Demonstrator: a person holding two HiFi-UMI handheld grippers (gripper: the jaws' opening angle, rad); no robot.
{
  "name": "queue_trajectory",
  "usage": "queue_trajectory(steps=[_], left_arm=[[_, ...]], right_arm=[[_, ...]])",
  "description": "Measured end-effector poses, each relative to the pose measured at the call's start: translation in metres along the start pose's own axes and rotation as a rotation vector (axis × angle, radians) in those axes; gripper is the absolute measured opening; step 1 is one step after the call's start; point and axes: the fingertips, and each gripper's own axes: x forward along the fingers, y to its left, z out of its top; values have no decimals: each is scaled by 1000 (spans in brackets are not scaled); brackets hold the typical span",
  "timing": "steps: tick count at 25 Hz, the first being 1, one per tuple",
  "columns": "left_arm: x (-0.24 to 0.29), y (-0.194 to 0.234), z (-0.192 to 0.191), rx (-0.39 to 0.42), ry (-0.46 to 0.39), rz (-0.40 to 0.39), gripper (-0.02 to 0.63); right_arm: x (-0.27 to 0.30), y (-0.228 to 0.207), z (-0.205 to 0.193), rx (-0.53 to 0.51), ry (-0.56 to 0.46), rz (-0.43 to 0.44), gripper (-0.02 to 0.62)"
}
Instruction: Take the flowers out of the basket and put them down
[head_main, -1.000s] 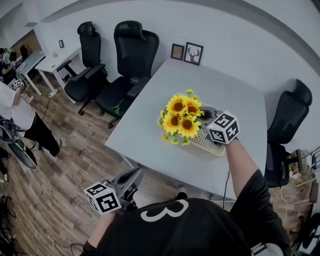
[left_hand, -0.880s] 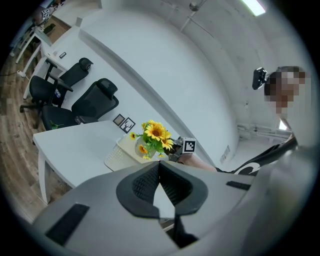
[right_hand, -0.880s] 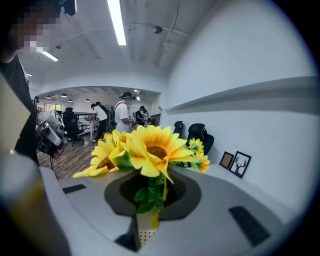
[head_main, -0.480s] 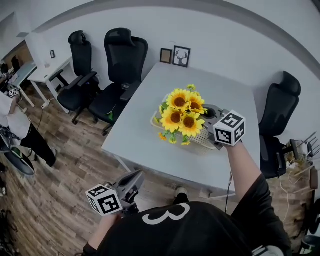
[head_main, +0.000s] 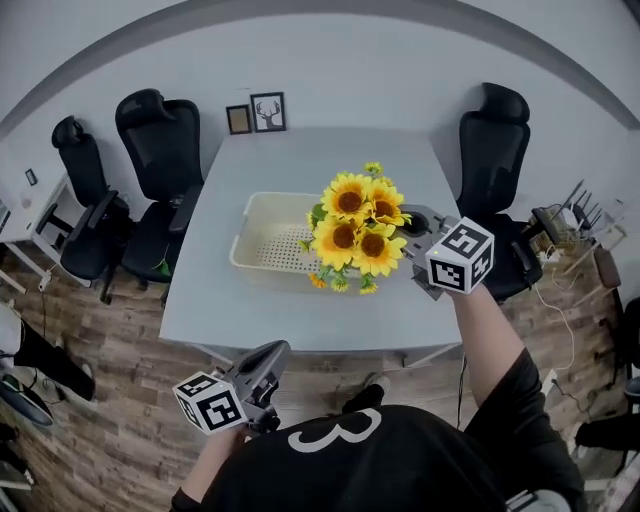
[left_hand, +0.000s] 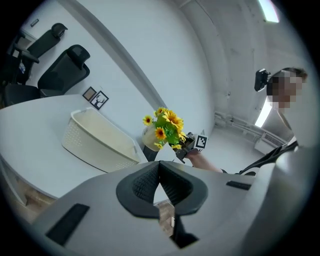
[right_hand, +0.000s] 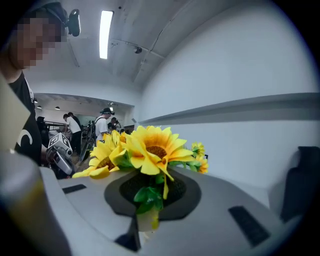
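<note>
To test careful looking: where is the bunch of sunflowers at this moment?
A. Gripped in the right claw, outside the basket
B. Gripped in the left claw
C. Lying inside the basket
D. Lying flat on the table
A: the right claw is shut on the stems of the sunflowers, which it holds up in the air outside the white basket. The basket holds no flowers.
</note>
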Motion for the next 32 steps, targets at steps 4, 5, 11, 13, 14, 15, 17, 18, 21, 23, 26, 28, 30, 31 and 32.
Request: queue_trajectory(steps=[4, 5, 11, 13, 14, 15, 17, 18, 21, 23, 26, 28, 30, 31, 32], left_arm=[[35, -12, -8, -5, 46, -78, 8], [43, -16, -10, -5, 60, -93, 8], [95, -43, -30, 9, 136, -173, 8], [119, -62, -39, 14, 156, -185, 8], [127, -67, -41, 15, 166, -191, 8], [132, -69, -43, 14, 176, -197, 8], [137, -67, -44, 10, 199, -210, 8], [141, -66, -45, 8, 213, -218, 8], [162, -72, -51, 13, 253, -238, 8], [178, -75, -54, 17, 266, -243, 8], [192, -72, -56, 6, 265, -243, 8], [202, -71, -61, 5, 272, -238, 8], [212, -71, -67, 12, 284, -225, 8], [216, -70, -70, 11, 289, -216, 8], [220, -70, -73, 7, 291, -207, 8]], right_arm=[[-47, -22, -9, 40, -21, -112, 38], [-57, -27, -12, 49, -25, -136, 38], [-130, -58, -28, 97, -51, -261, 37], [-162, -74, -33, 103, -61, -287, 37], [-172, -78, -35, 109, -64, -300, 37], [-178, -81, -38, 116, -66, -313, 37], [-181, -82, -44, 129, -63, -336, 37], [-182, -84, -46, 133, -60, -346, 37], [-193, -95, -56, 137, -51, -369, 37], [-201, -103, -67, 145, -37, -377, 37], [-201, -109, -84, 179, -17, -372, 38], [-201, -114, -94, 191, -8, -362, 38], [-201, -121, -103, 184, -2, -349, 38], [-201, -123, -107, 180, 0, -342, 38], [-200, -126, -111, 177, 2, -334, 38]])
